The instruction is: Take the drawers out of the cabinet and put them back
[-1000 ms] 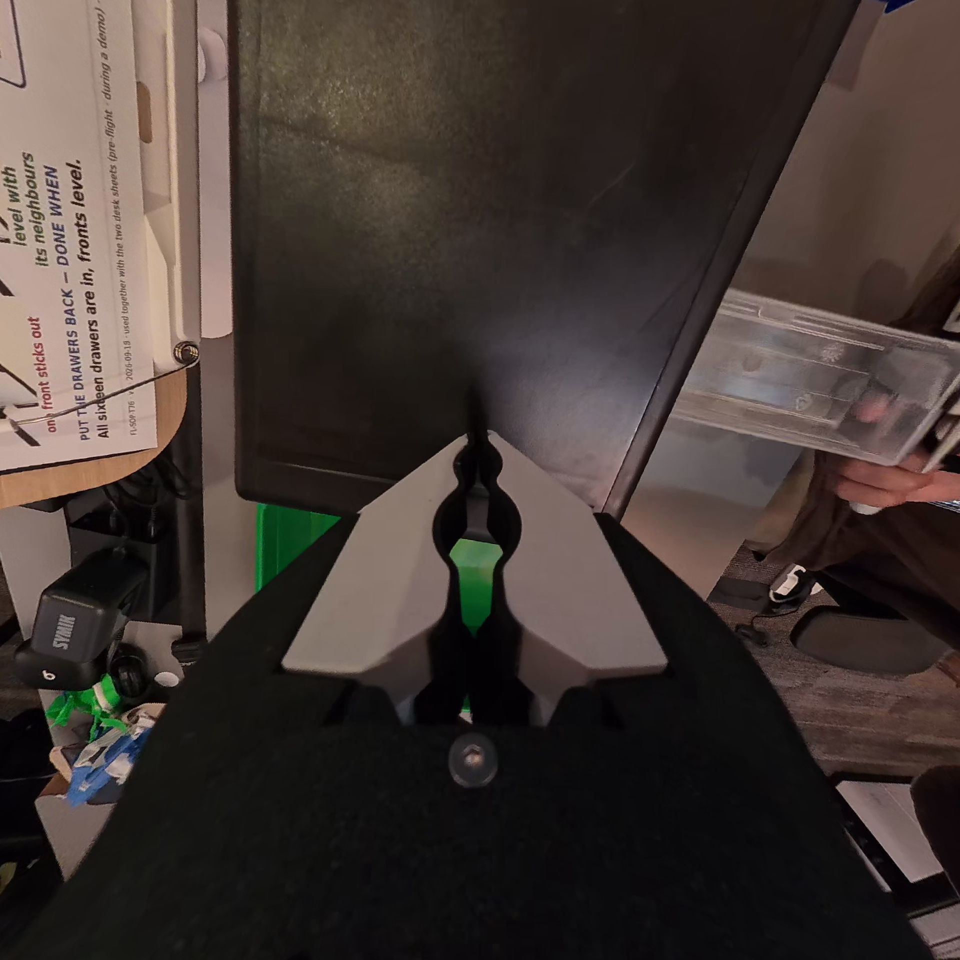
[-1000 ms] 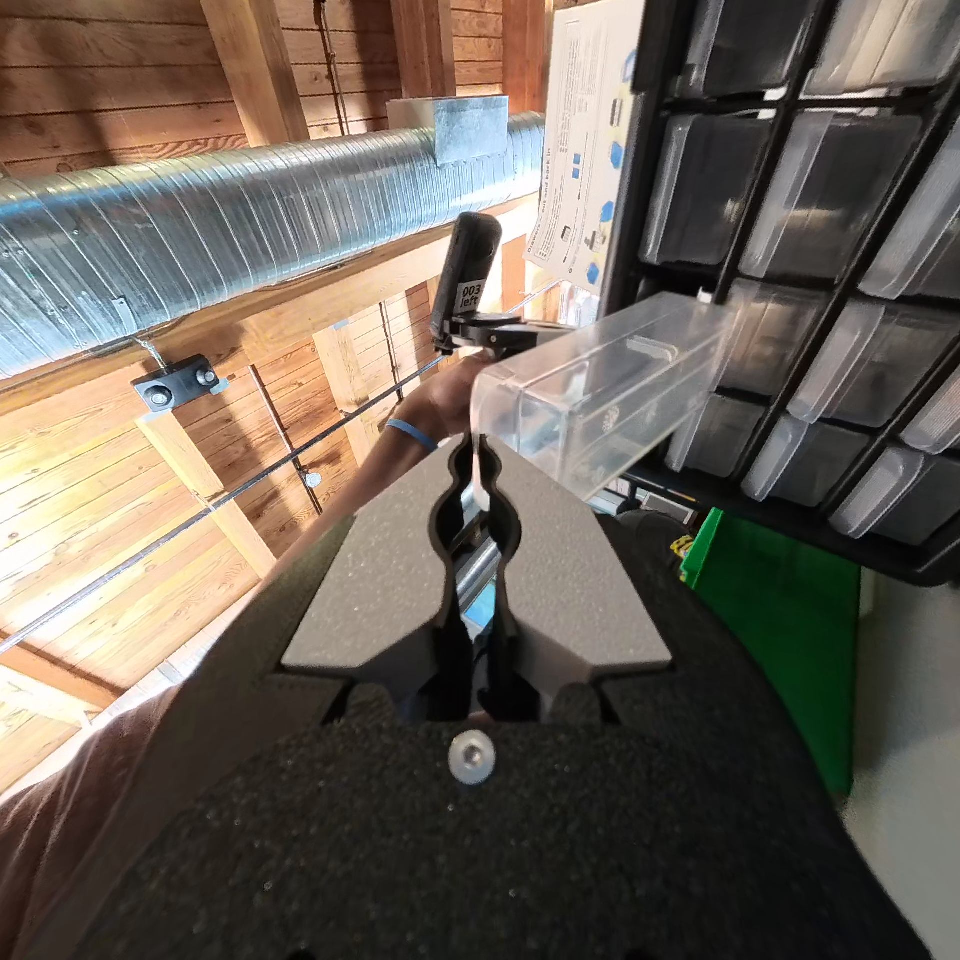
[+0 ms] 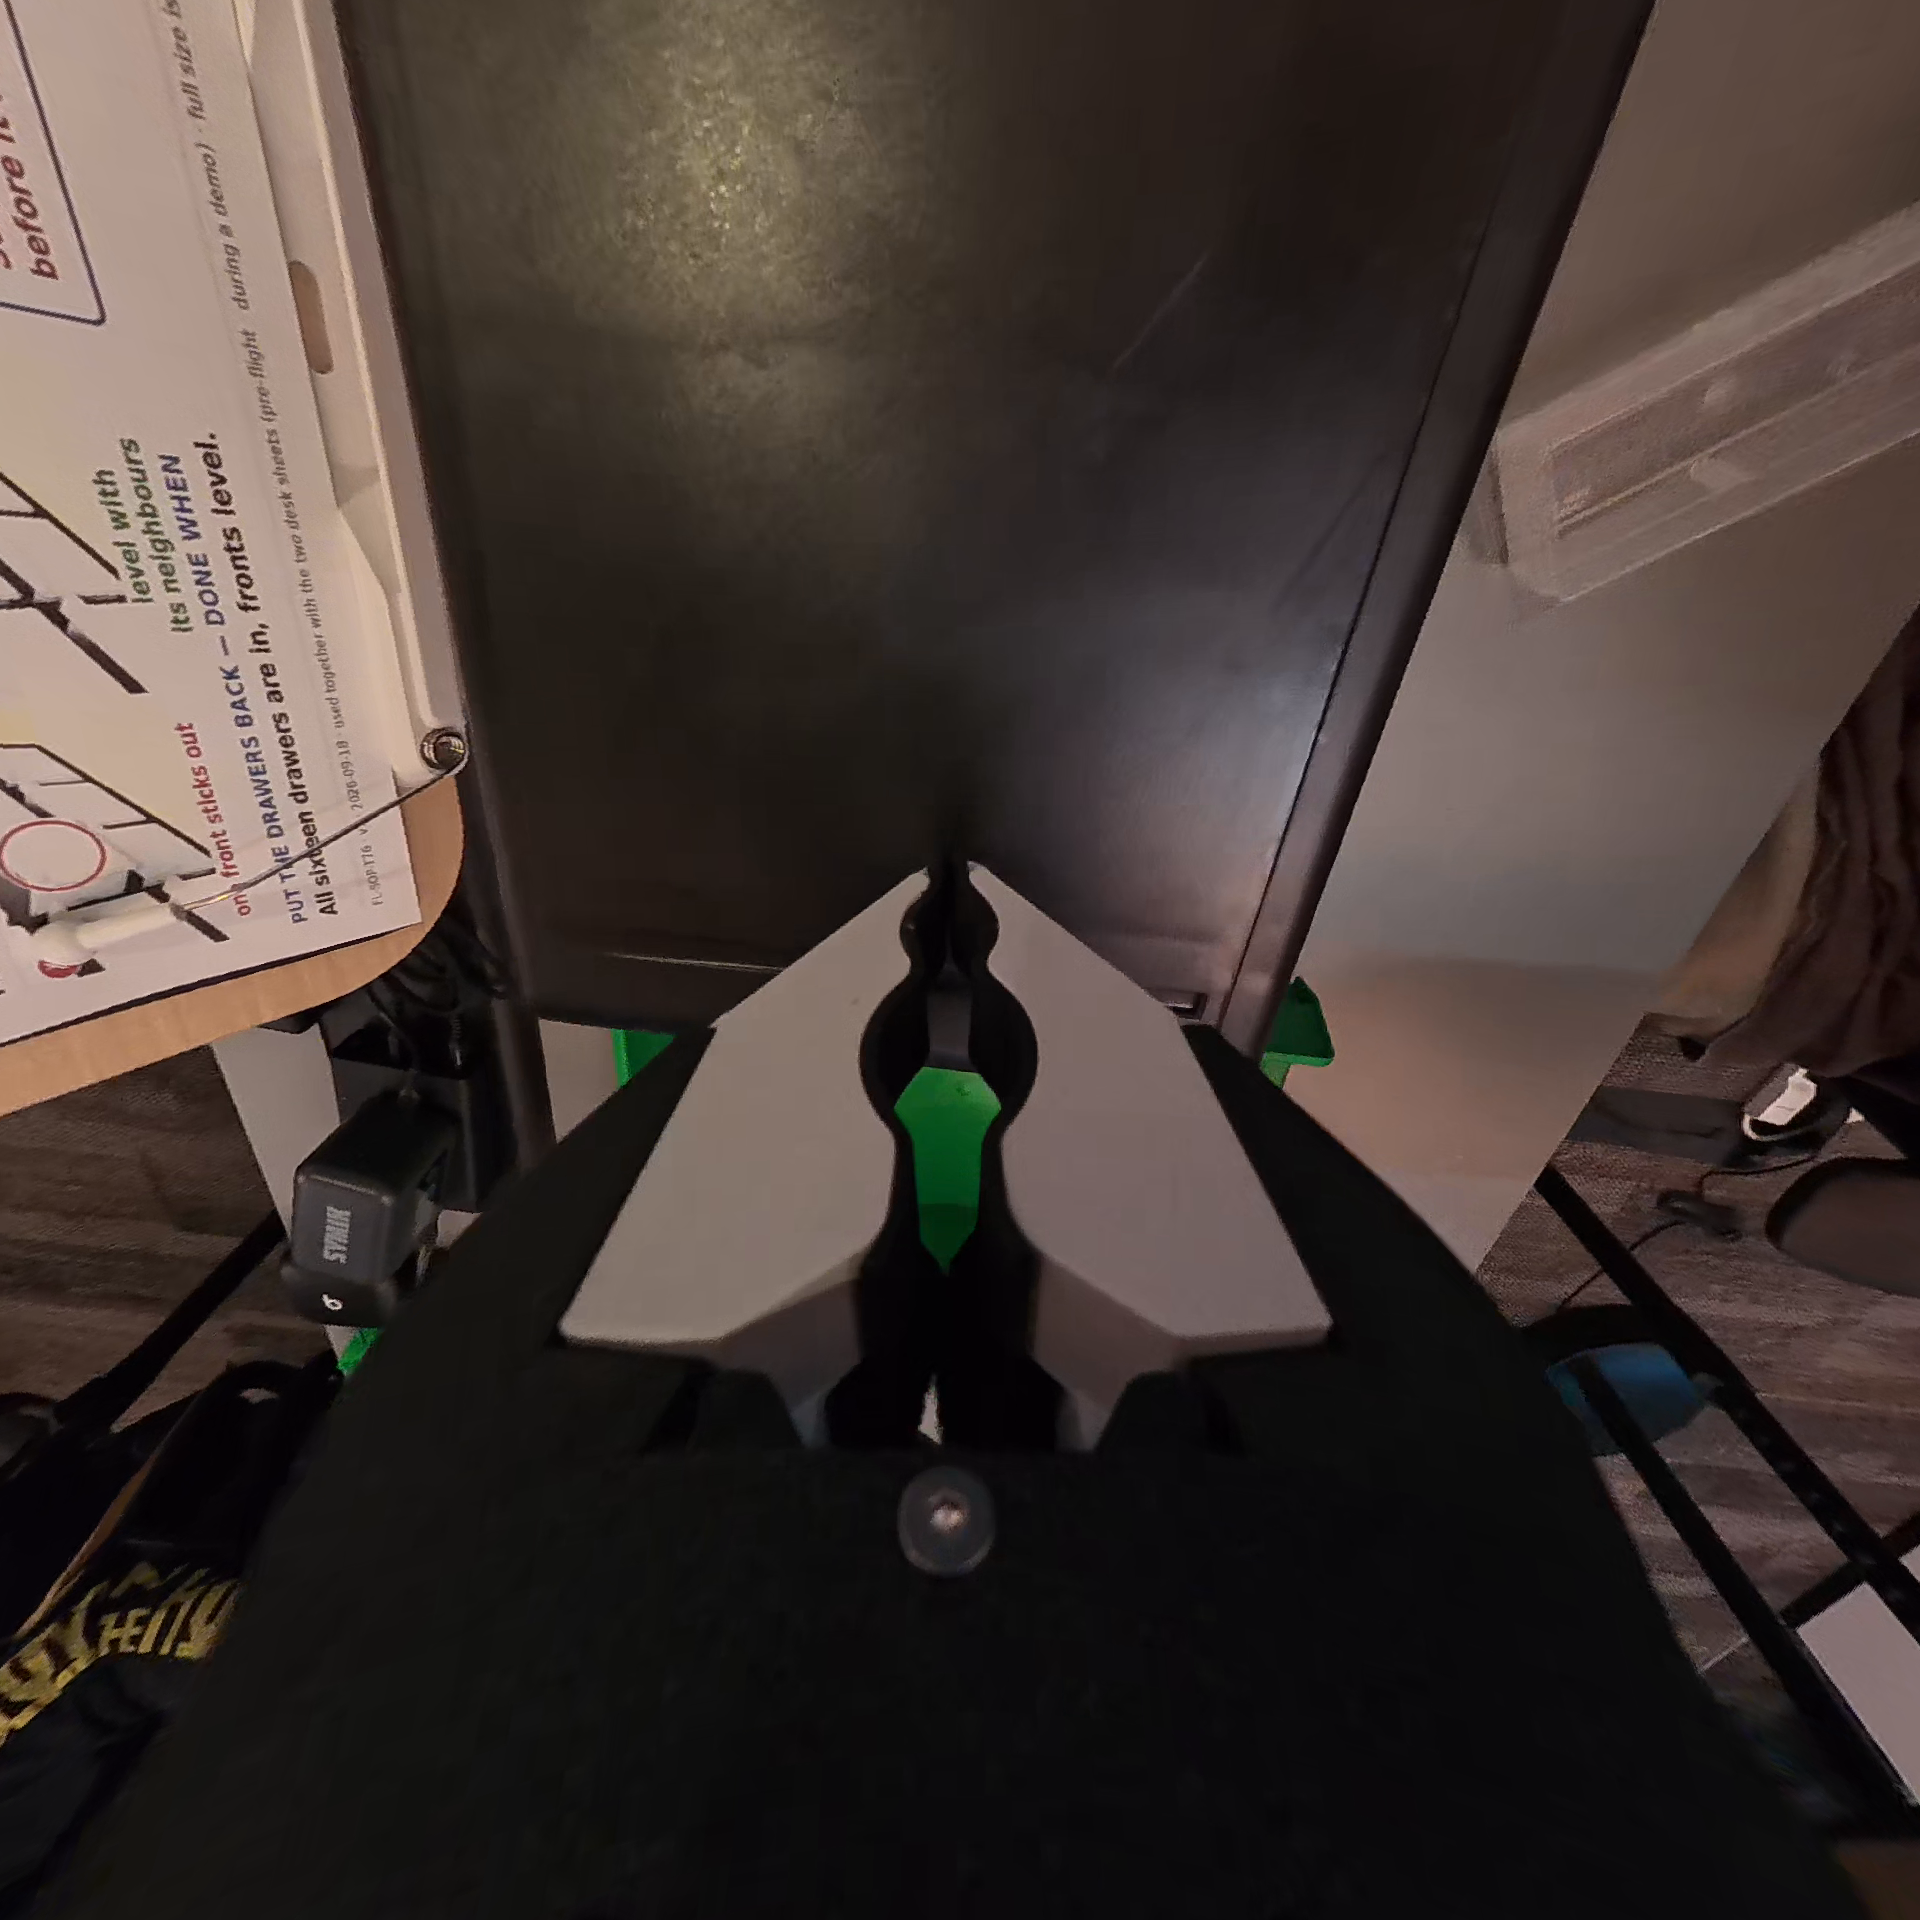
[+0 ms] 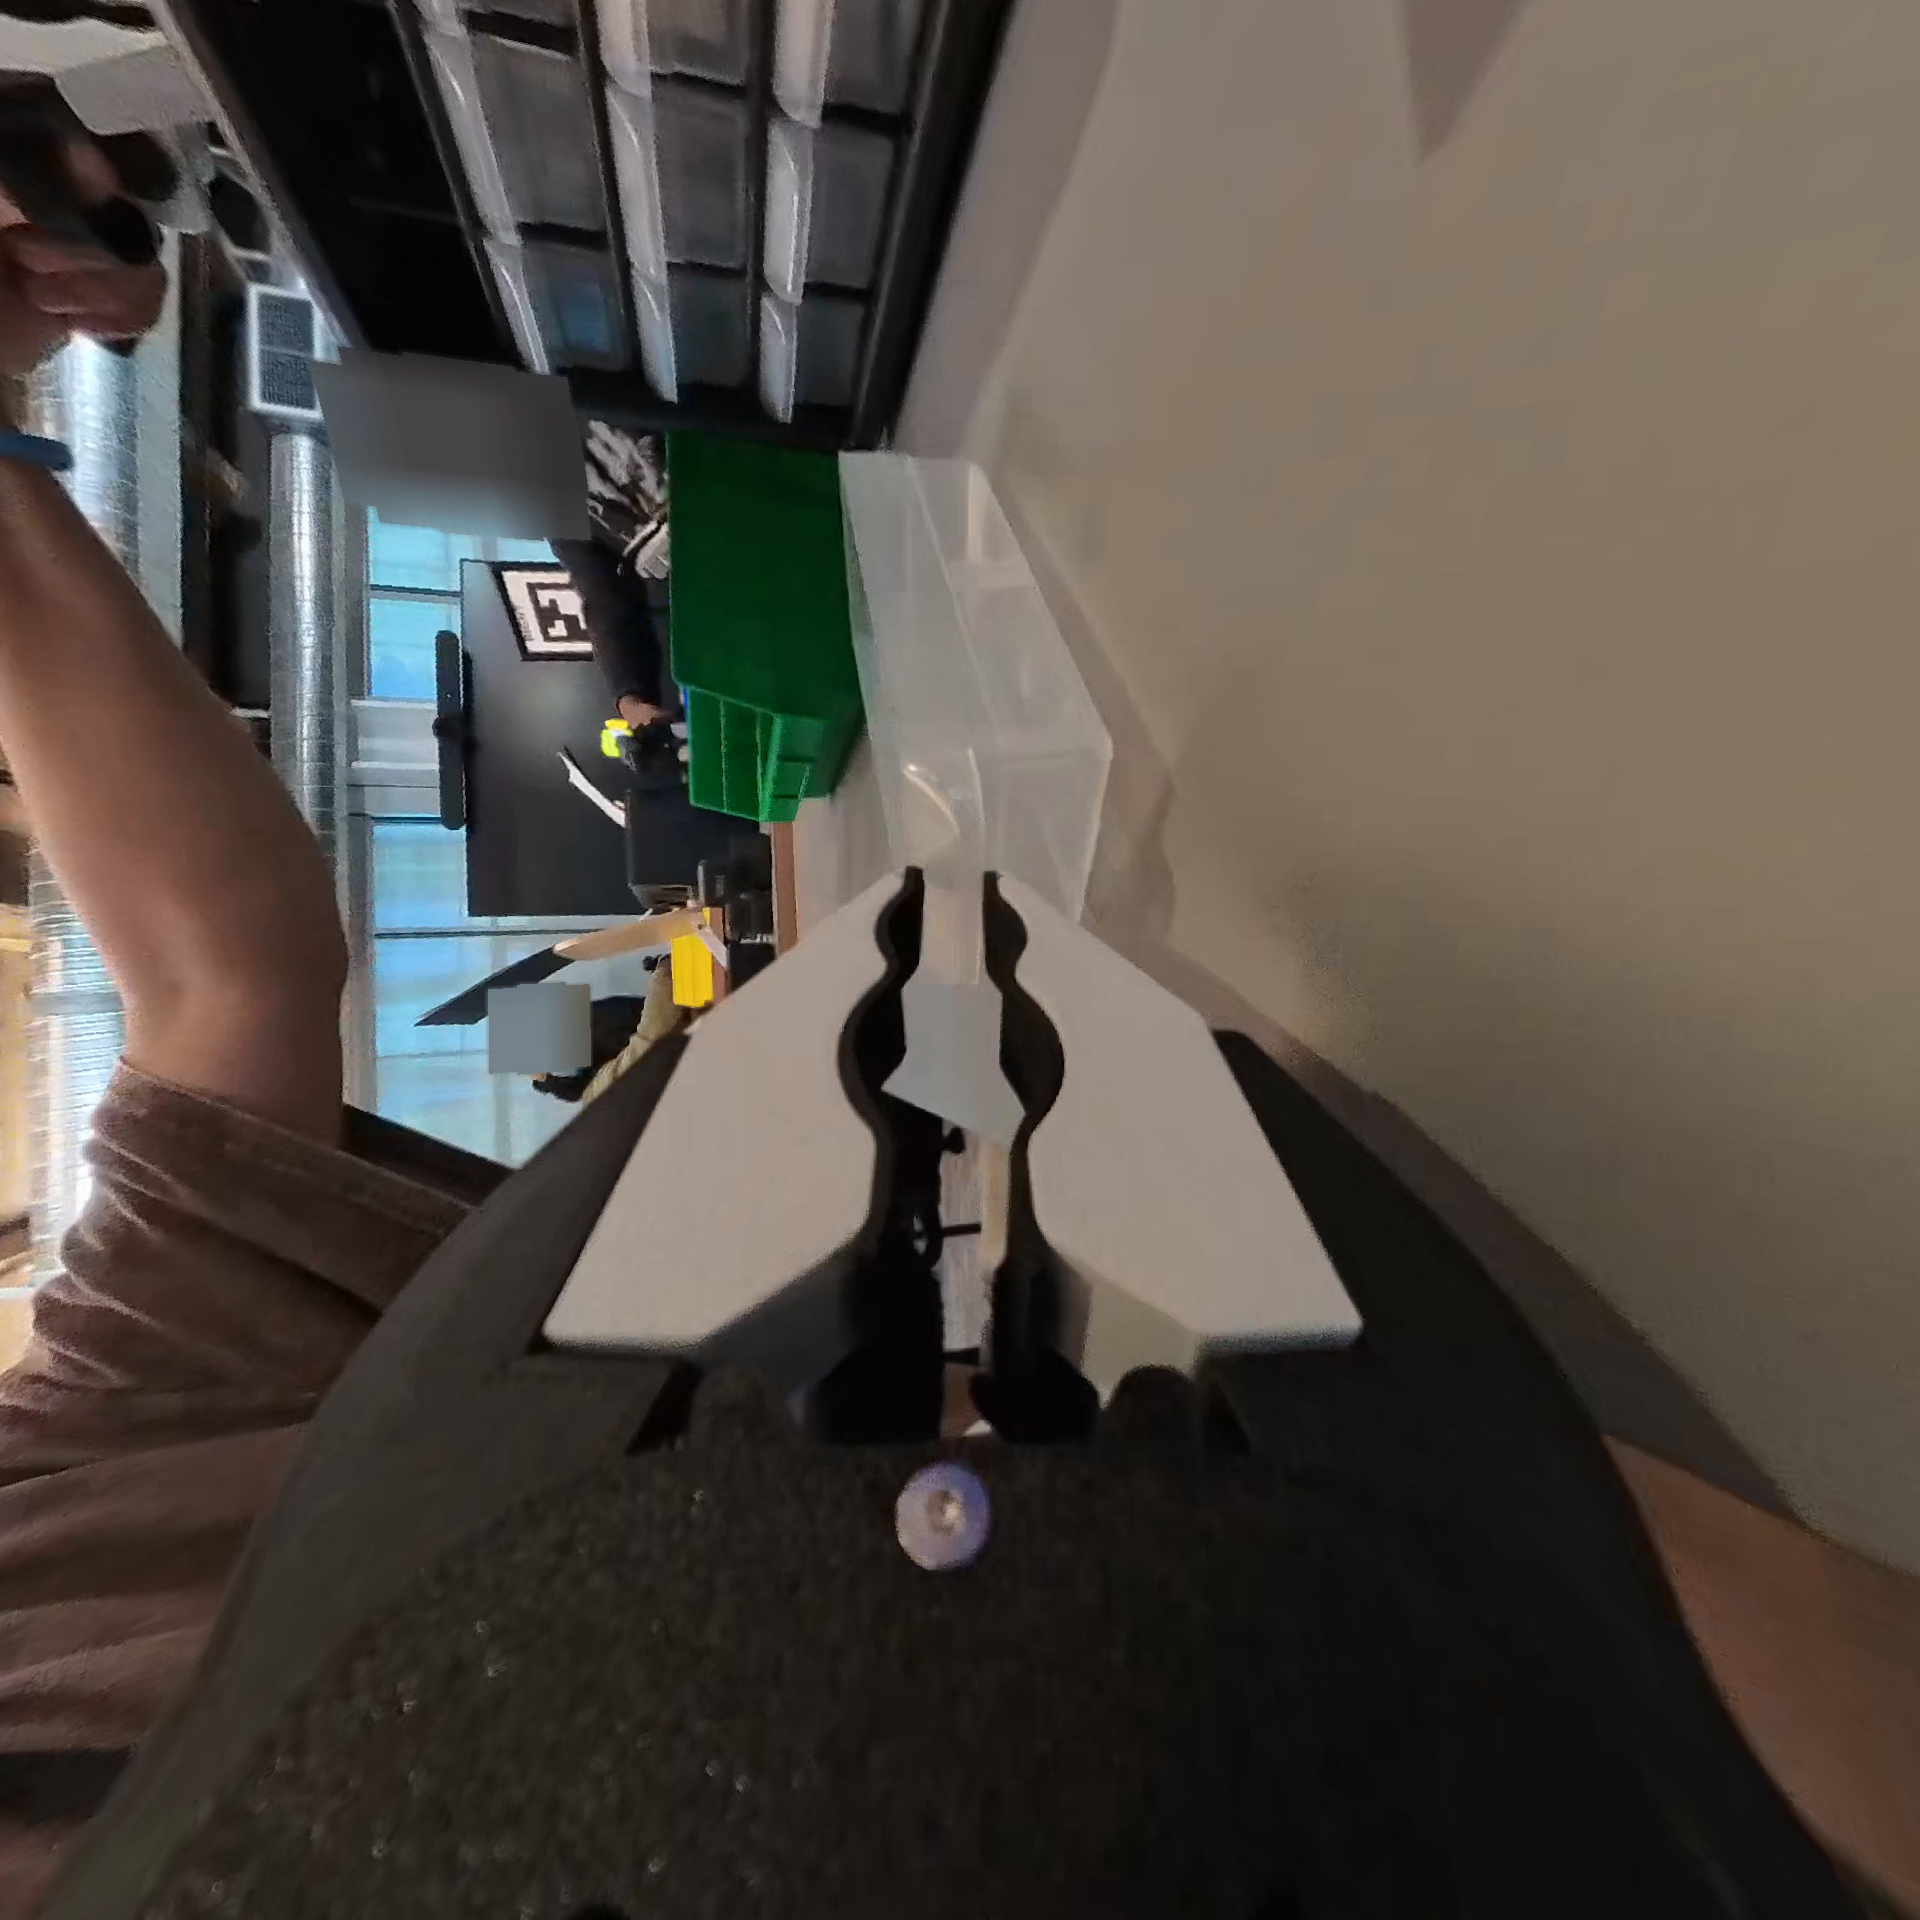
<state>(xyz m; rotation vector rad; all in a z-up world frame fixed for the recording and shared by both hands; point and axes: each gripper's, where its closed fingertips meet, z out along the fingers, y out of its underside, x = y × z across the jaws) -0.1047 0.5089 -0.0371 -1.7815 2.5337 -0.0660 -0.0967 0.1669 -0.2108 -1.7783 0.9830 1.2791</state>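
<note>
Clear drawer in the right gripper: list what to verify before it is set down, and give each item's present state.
1. Right gripper shut on the clear drawer at its front tab: ok.
2. Drawer fully out of the cabinet: ok.
3. Left gripper clamped on the cabinet's edge: ok.
4. Drawer resting on the pale surface: cannot tell.
5. Drawer apart from the green bin beside it: cannot tell.

cabinet: 1 | loose clear drawer: 1 | green bin: 1
</note>
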